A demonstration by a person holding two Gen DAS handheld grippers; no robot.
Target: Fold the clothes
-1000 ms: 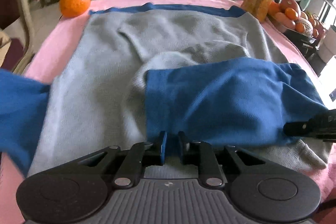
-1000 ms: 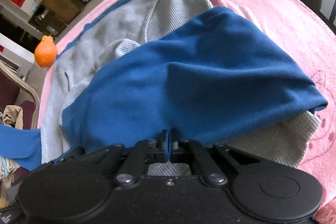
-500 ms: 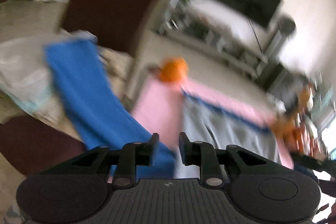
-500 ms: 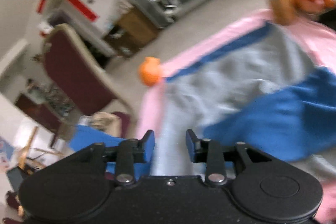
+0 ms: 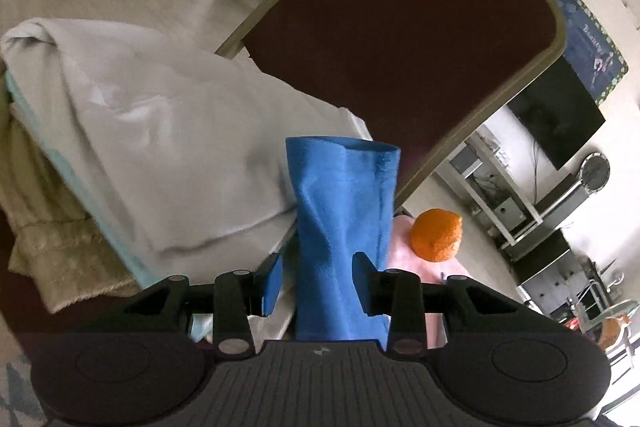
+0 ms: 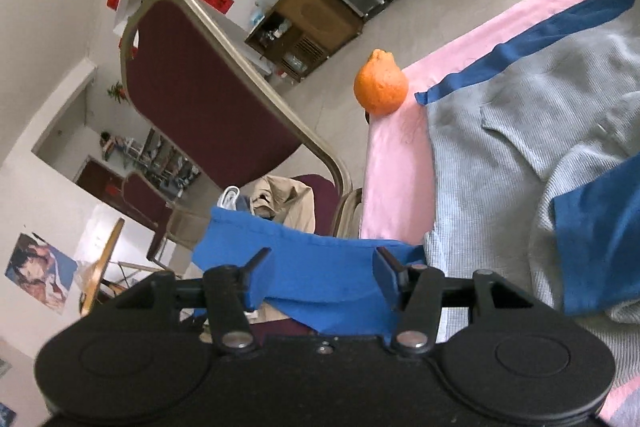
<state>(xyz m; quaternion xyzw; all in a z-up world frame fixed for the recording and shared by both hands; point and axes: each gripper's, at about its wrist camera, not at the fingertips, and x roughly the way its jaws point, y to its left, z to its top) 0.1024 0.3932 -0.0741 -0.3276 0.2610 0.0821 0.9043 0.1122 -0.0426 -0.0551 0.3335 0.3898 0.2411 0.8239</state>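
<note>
Sleeve hangs off table edge

Jaws of the left gripper [image 5: 318,277] and right gripper [image 6: 320,275] are opening around the blue sleeve [image 5: 344,227], gripping nothing; the grey sweater [image 6: 520,147] lies on the pink-covered table [image 6: 394,163] beside an orange [image 6: 380,83].

Beside the pink table [image 6: 394,163] the way is blocked by a dark red chair [image 6: 200,99] – heaped with clothes [image 5: 160,155]; the table's corner is taken up by an orange [image 6: 381,87]; open floor [image 6: 420,23] is seen beyond.
</note>
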